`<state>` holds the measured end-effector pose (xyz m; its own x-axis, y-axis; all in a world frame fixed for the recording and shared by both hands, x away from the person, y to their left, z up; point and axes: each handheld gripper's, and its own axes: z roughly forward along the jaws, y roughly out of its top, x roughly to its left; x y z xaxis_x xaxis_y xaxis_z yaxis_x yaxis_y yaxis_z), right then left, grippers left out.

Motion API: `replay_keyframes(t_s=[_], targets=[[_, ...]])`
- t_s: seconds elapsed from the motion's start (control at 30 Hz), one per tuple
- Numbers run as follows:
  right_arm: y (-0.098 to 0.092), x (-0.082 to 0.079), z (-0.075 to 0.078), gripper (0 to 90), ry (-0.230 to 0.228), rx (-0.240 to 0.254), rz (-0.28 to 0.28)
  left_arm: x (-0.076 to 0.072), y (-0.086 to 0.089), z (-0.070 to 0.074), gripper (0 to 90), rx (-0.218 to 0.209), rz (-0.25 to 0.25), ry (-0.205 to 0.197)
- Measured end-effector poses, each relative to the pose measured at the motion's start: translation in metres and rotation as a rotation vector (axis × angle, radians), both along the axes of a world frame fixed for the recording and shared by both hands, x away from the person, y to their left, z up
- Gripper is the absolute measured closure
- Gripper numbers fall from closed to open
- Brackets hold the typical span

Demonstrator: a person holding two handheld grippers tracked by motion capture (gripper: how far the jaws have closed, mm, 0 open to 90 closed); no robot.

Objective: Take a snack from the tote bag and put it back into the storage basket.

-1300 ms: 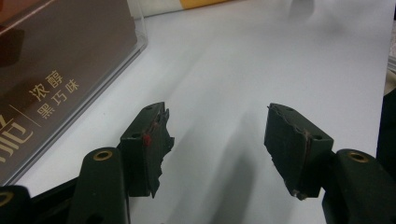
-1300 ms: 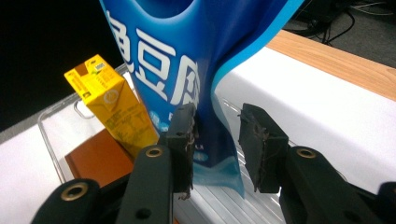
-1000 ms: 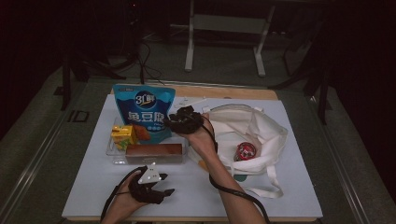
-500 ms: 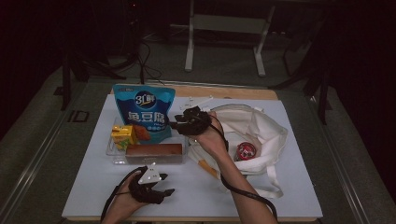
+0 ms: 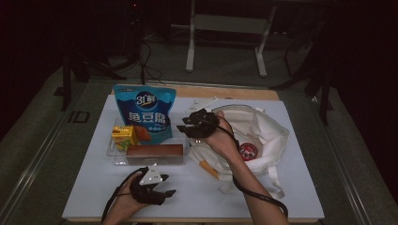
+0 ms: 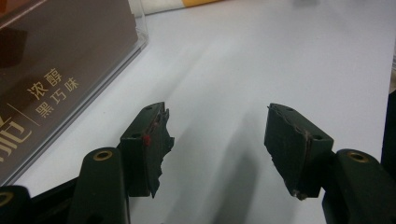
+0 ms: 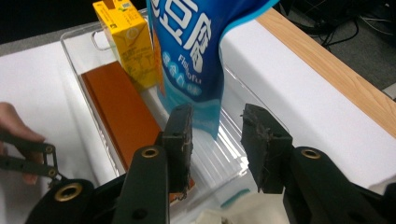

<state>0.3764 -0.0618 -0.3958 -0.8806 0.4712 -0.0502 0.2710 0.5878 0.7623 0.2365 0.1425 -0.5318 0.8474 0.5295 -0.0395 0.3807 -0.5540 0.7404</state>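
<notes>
The right tool (image 5: 191,126) had drifted from the tray (image 5: 112,151) toward the bag (image 5: 267,133), part-open and empty. The pouch (image 5: 144,111) stood at the tray's far edge. The left tool (image 5: 162,192), open and empty, waited near the tabletop's front edge.

At upper left a blue snack bag (image 5: 144,112) bears white lettering; below it sit a yellow juice carton (image 5: 124,136) and a reddish-brown box (image 5: 154,151). Right of centre, a white cloth bag (image 5: 263,136).

Dark room, dim light. White-topped desk (image 5: 300,187) w/ wooden far edge. Grey floor (image 5: 225,75) behind, white metal stand legs (image 5: 190,47), black cables (image 5: 145,56) trailing.
</notes>
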Motion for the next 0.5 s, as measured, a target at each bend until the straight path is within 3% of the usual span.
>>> replay_keyframes(t_s=[0.3,0.5], targets=[[-0.018,0.000,-0.002,63.2,-0.002,-0.042,0.000,0.000,-0.001,0.000,39.4,-0.002,0.003,0.002],[-0.028,0.000,-0.001,63.2,0.007,-0.033,0.009,0.000,0.000,0.000,39.3,0.000,0.002,0.000]])
